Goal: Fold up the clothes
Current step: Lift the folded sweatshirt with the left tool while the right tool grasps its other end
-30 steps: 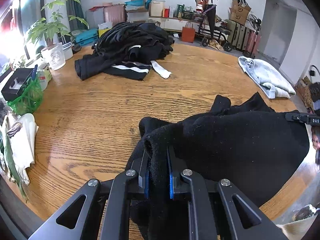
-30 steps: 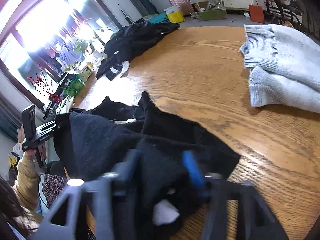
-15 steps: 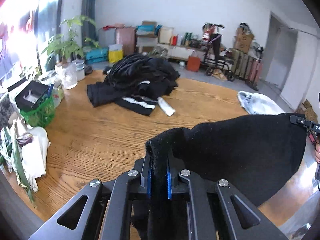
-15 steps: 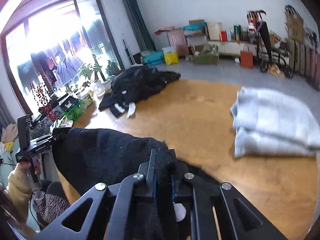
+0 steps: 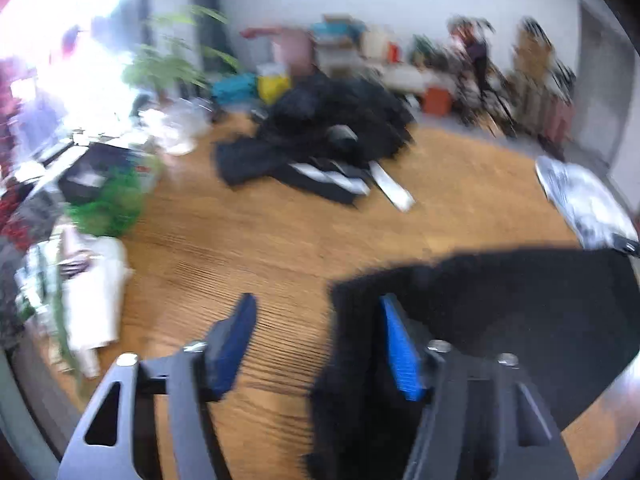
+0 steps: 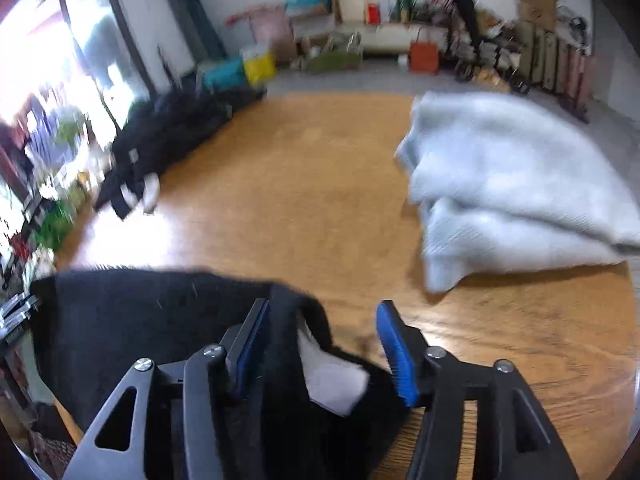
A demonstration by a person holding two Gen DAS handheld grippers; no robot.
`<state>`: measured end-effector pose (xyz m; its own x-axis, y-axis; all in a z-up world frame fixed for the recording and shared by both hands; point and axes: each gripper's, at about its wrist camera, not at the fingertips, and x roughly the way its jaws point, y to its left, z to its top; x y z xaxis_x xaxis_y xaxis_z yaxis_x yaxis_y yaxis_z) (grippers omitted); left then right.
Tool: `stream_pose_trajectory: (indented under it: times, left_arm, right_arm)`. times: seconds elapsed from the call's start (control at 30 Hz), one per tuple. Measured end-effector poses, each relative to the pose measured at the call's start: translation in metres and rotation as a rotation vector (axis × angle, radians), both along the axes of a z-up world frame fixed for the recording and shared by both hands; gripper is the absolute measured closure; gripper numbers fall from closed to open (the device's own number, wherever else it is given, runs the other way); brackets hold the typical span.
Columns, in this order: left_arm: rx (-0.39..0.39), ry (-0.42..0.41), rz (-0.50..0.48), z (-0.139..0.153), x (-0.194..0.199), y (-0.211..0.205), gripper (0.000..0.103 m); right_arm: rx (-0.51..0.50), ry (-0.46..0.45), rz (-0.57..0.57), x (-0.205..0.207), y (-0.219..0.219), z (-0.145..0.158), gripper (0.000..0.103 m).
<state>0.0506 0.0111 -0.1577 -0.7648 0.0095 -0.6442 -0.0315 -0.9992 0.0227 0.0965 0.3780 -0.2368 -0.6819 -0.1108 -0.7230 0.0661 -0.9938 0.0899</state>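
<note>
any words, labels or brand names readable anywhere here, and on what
None can be read: both views are motion-blurred.
White tag inside the black garment: no print legible.
Boxes and bags along the far wall: markings too blurred.
Other gripper's body at the frame edge: any lettering too small to read.

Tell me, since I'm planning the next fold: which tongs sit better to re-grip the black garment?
Probably the right tongs: they are open with the black garment and its white label lying between the fingers. The left tongs are open too, but the cloth only hangs against one finger.
</note>
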Motion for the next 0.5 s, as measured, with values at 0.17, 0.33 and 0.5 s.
stream_pose_trajectory:
  times: [0.17,0.33,0.5]
  left_arm:
    - [0.002,0.167,-0.002,0.017,0.028,0.027,0.025]
    - [-0.146,0.017,-0.087,-0.034,0.007,0.089,0.025]
    - [0.059,-0.226,-0.005,-0.077,-0.033,0.045,0.014]
  right_arm:
    - [0.051,0.083,-0.004,0.023,-0.025,0.015,0.023]
    - [0.102,0.086,-0.009,0.028,-0.057,0.006,0.018]
    - [0.056,-0.081,-0.194,0.0,-0.023,-0.035,0.02]
